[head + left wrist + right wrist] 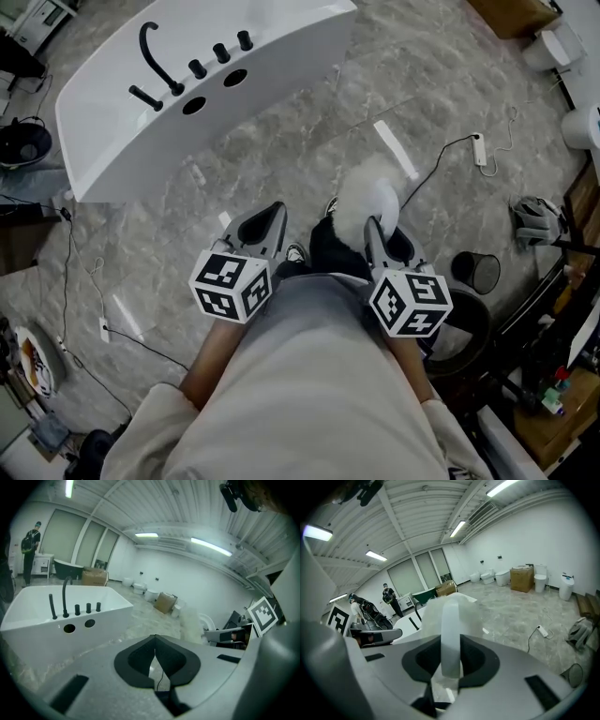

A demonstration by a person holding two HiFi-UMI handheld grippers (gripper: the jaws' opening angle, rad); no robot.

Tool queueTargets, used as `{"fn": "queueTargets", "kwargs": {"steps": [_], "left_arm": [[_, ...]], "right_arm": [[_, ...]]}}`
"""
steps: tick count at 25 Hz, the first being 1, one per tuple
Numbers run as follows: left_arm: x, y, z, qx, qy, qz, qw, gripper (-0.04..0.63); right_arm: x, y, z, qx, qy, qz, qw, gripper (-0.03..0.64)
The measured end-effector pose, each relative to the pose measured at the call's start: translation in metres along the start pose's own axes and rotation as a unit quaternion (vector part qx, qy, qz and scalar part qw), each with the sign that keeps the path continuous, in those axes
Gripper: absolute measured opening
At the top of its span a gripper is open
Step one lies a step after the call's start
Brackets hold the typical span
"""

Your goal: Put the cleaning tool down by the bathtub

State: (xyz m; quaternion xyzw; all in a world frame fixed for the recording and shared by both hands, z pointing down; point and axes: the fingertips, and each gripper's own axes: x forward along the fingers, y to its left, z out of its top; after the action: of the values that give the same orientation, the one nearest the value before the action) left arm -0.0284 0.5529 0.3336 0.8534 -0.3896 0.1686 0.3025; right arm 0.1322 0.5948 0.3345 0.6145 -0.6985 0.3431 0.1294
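Observation:
The cleaning tool [367, 199] is a fluffy white duster on a flat white handle [451, 634]. My right gripper [377, 228] is shut on that handle, and the fluffy head [457, 607] sticks out beyond the jaws. In the head view the white bathtub [112, 141] with black taps lies on the floor ahead and to the left, well apart from the tool. My left gripper [274, 216] hangs beside the right one with its jaws shut and nothing in them. In the left gripper view the bathtub [42, 625] stands to the left, and the duster's head [191, 624] shows at the right.
A power strip [480, 150] with a black cable lies on the marble floor to the right, with a black bin [476, 272] and a grey bundle [536, 217] nearby. Another strip [105, 328] lies at the left. A person [30, 545] stands far off beyond the tub.

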Motion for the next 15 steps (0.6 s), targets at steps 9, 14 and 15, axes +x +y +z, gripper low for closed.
{"fn": "queueTargets", "kwargs": {"steps": [9, 14, 15], "left_arm": [[0.080, -0.008, 0.045, 0.018, 0.020, -0.013, 0.9996, 0.006], [0.118, -0.023, 0.064, 0.021, 0.019, -0.017, 0.9995, 0.006], [0.124, -0.025, 0.067, 0.022, 0.020, -0.017, 0.9994, 0.006]], "right_arm": [[0.049, -0.054, 0.048, 0.014, 0.018, -0.004, 1.000, 0.083], [0.062, -0.089, 0.067, 0.020, 0.024, -0.006, 0.999, 0.081], [0.065, -0.095, 0.071, 0.023, 0.025, -0.006, 0.999, 0.081]]}}
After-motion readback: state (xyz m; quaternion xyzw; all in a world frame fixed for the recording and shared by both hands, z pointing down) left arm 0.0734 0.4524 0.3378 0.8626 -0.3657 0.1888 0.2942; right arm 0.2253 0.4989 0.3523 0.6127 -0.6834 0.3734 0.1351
